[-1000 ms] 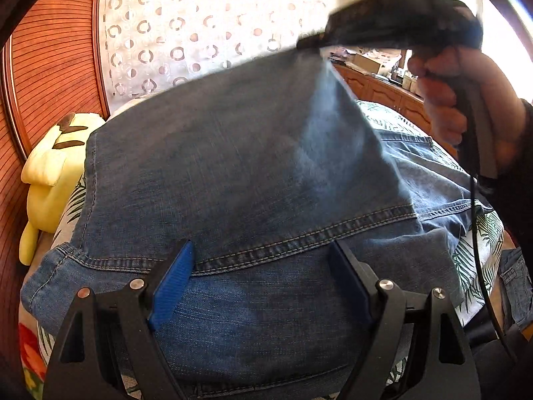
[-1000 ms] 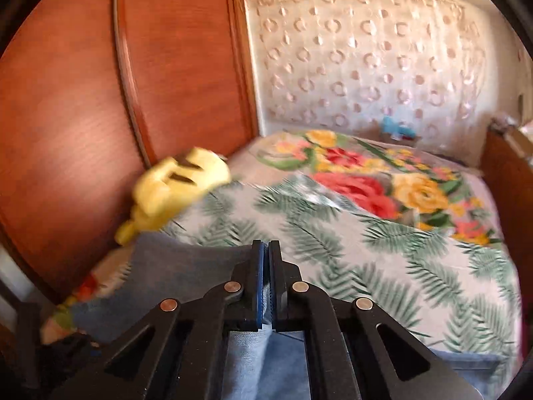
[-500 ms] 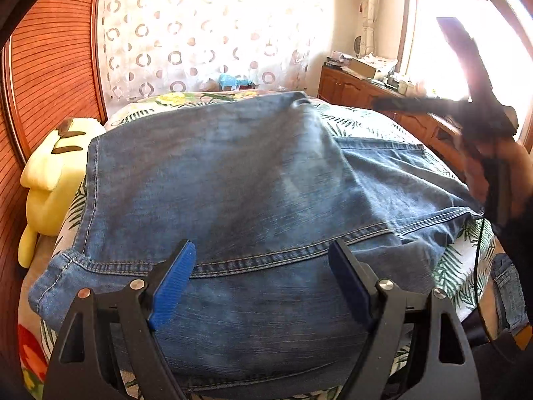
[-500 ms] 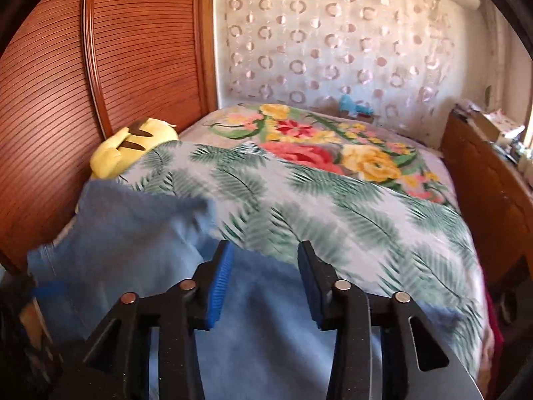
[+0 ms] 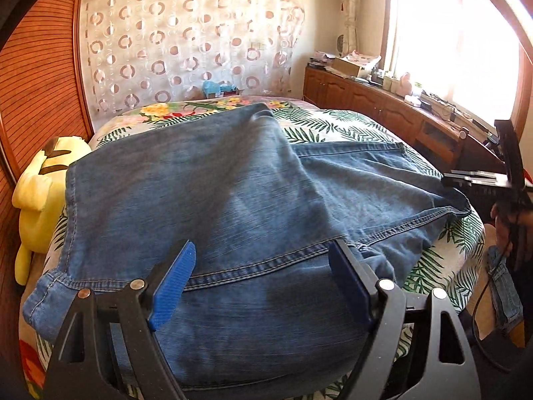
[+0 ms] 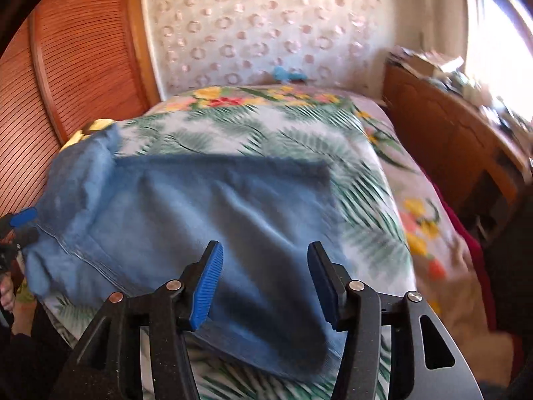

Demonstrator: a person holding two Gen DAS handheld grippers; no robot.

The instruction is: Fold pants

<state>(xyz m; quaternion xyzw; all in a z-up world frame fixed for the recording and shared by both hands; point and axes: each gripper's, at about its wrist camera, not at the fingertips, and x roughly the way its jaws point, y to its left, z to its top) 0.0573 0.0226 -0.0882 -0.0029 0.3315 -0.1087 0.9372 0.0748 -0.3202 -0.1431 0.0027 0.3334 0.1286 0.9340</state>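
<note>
The bed [image 5: 333,123], covered in a fern-and-flower print, is filling the middle of both views, with a slatted wooden wardrobe [image 5: 36,76] running up the left edge and a patterned curtain [image 5: 186,40] hanging across the top. The pants [image 5: 233,200], blue denim, are lying across the bed, occupying the centre and lower half of the left wrist view; one layer is resting doubled over the other, its corner reaching toward the upper centre. A second earlier the right gripper [image 6: 265,286] was clamping that denim corner and carrying it high; half a second ago its jaws were parting, and now the cloth is lying flat. This suggests one fold is being completed and the next grasp is pending. The left gripper [image 5: 263,280], at the bottom centre of its view, is hovering over a stitched seam with jaws apart, as before. The right gripper is likewise holding its jaws apart, gripping nothing. A yellow plush toy [image 5: 36,196] is sitting at the left edge beside the pants.
</note>
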